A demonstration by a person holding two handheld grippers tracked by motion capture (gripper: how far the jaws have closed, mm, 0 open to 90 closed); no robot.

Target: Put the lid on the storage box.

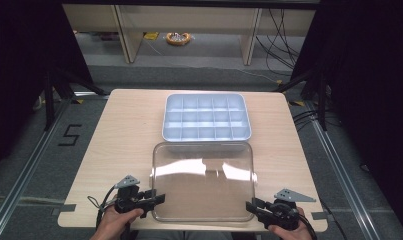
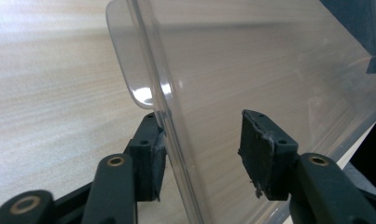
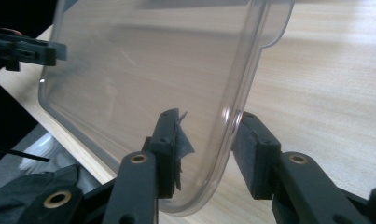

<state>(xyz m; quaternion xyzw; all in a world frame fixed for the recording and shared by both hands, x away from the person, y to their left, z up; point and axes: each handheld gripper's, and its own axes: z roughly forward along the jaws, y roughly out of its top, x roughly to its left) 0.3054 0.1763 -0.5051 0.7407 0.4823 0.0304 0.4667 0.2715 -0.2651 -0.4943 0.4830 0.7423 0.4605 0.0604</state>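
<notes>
A clear, glossy plastic lid (image 1: 203,181) with rounded corners lies on the pale wood table (image 1: 124,135), just before the grey compartment tray (image 1: 206,117). The left gripper (image 1: 158,199) straddles its left rim, one pad touching, the other apart; the right gripper (image 1: 250,205) pinches its right rim.

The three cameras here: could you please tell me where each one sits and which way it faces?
High view: above the person's side, looking forward and down on the table, grey tray and clear lid; both hands and grippers show.
Left gripper view: on the left gripper, along its jaws astride the lid's edge.
Right gripper view: on the right gripper, likewise.
All share the lid.
</notes>
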